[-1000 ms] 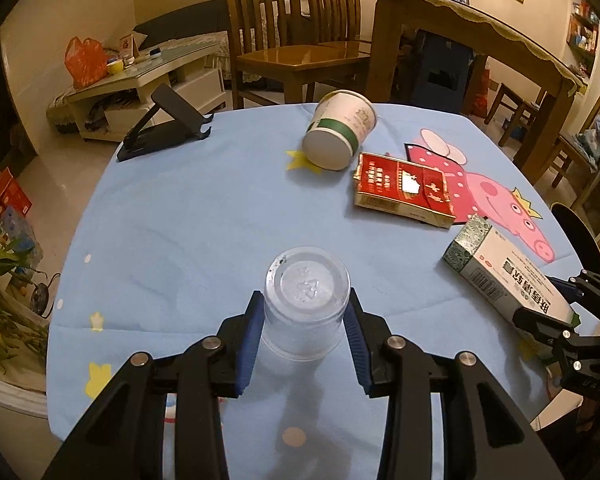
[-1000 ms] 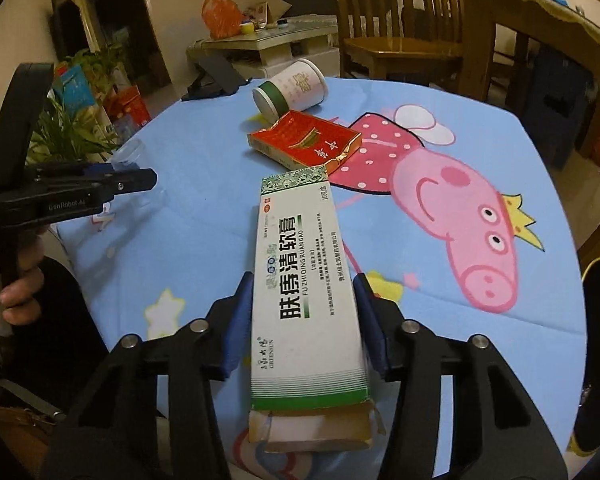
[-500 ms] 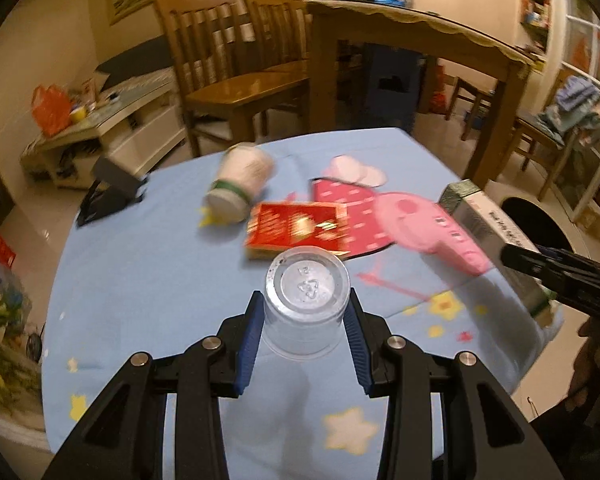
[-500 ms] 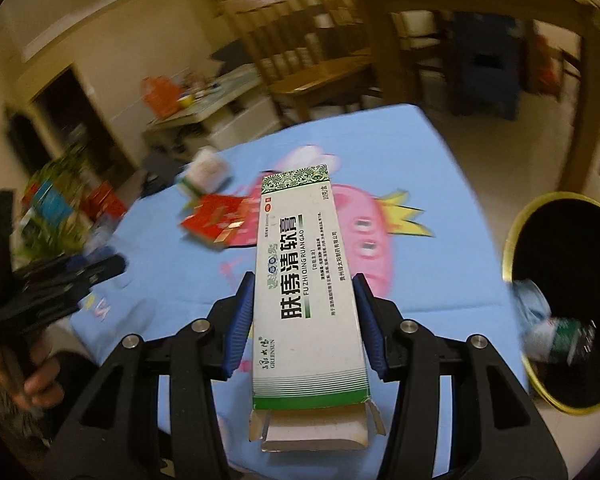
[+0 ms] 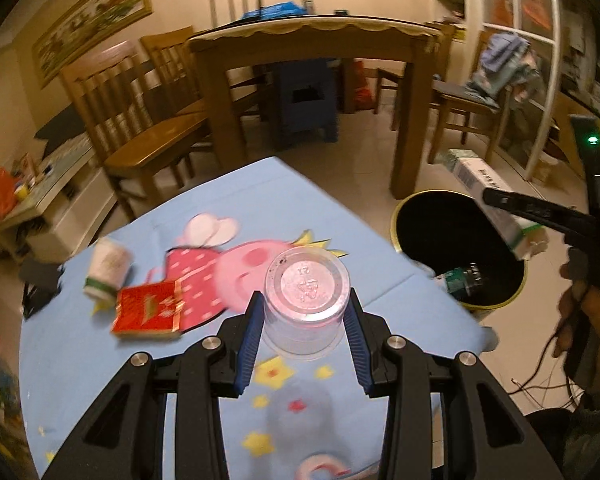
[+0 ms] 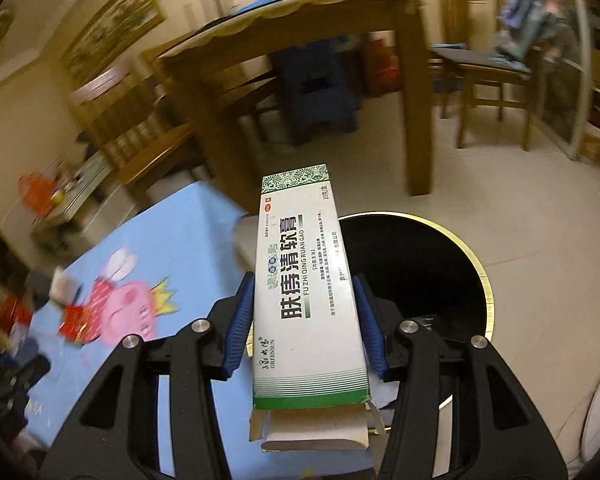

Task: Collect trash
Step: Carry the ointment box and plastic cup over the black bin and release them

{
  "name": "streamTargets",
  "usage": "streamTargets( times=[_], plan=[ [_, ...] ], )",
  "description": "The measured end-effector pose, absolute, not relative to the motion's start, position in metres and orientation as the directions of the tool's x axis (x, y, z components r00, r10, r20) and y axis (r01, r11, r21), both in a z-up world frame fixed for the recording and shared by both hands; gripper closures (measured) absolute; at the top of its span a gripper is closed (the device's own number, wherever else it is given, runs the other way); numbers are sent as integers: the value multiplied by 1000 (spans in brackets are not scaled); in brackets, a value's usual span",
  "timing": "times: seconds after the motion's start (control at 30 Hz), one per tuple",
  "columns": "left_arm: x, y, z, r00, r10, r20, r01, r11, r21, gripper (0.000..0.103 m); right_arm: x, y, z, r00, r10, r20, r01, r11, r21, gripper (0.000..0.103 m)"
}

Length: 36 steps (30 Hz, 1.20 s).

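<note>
Left gripper [image 5: 305,312] clamped on clear cup [image 5: 306,300]; right gripper [image 6: 305,320] clamped on box [image 6: 306,292], above bin [image 6: 452,280].

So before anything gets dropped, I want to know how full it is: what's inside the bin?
In the bin, one green-labelled bottle lies near the rim. The rest is dark, partly covered by the box.

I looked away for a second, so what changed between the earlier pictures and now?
Both grippers swung from the table toward the black bin: the ointment box now hangs over it, the clear cup nears the table edge. Both grips unchanged; paper cup and red pack stayed put.
</note>
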<state>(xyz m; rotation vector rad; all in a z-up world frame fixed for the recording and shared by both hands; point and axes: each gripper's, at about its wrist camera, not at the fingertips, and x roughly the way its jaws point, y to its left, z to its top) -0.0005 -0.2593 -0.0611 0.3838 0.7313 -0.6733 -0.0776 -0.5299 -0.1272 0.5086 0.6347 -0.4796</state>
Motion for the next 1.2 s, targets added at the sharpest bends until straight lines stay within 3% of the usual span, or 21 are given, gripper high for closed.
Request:
streamTargets(
  times=[0.07,0.13,0.17,0.2,0.5,0.7,0.97,1.03,1.2],
  plan=[
    [-4,-276,-63,544,-434,-718,698,709,100,65,-76,-541,-141,685,-263,-680,585,754,298,53],
    [-7,-289,-65,537,-440,-720,711,695,106,65,-77,-551,-149,659,-283,-696,621,727,293,41],
    [-9,-294,-66,535,-441,-721,715,691,108,65,-78,-554,-150,656,-291,-696,634,713,299,22],
    [-10,-299,-67,531,-441,-723,719,686,110,65,-83,-558,-149,668,-297,-682,640,698,323,12],
    [-17,-355,-86,486,-448,-750,769,627,123,65,-123,-572,-139,689,-408,-599,691,619,374,7],
    [-18,-398,-99,438,-465,-769,808,579,110,65,-170,-597,-136,686,-497,-531,727,481,489,6],
    [-8,-445,-111,371,-491,-788,836,547,53,63,-203,-614,-140,687,-524,-503,722,415,554,6],
    [-7,-451,-112,352,-500,-792,841,541,32,53,-203,-616,-141,690,-520,-503,720,417,556,6],
    [-13,-450,-114,372,-502,-781,845,532,60,49,-203,-617,-140,690,-520,-503,719,416,556,6]
  ],
)
